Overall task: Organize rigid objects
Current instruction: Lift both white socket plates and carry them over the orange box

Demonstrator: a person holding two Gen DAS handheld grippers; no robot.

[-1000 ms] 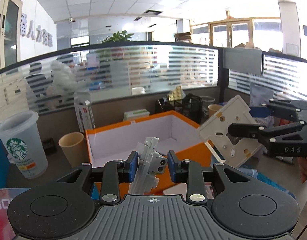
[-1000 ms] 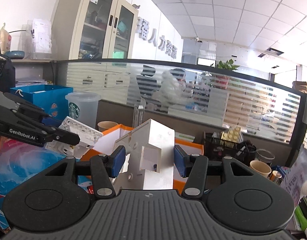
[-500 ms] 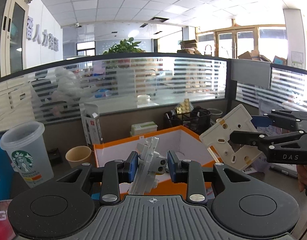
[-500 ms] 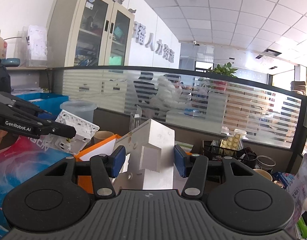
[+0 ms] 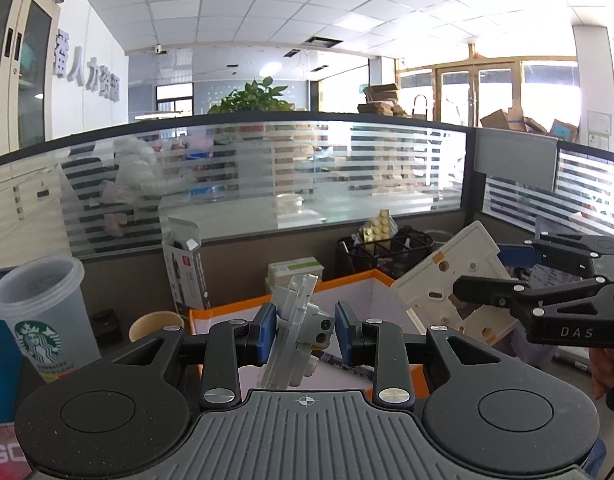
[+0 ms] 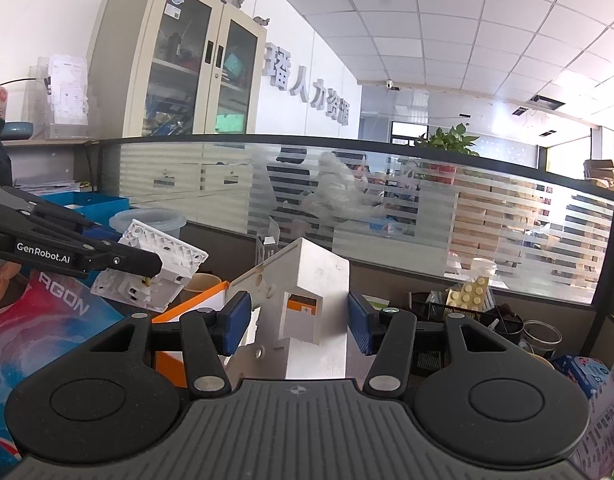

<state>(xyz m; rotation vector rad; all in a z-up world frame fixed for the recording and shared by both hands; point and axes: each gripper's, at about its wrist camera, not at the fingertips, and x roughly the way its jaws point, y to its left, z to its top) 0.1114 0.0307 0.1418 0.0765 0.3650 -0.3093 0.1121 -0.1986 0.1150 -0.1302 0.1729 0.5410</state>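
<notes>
The left gripper (image 5: pixel 305 334) was clamped on a white switch module (image 5: pixel 297 330), its blue pads (image 5: pixel 266 334) pressing both sides of the piece, which stood tilted between them with its thin plate edge leaning to the right. Seen from the right wrist camera, the same left gripper (image 6: pixel 139 262) reached in from the left edge, held roughly level and raised above the desk, with the switch module (image 6: pixel 153 266) hanging at a slant from its tip. The right gripper (image 6: pixel 299 322) gripped a white wall box (image 6: pixel 307 296), the pads squeezing its two side walls; the box stood nearly upright with its open side turned left. In the left wrist view the right gripper (image 5: pixel 483 278) came in from the right, also raised and near level, carrying the wall box (image 5: pixel 451 284) tilted on one corner. Both pieces were held in the air above an orange box (image 5: pixel 227 314) with a white interior, near each other but apart. A Starbucks cup (image 5: pixel 41 312) and a paper cup (image 5: pixel 153 326) stood to the left of the orange box.
</notes>
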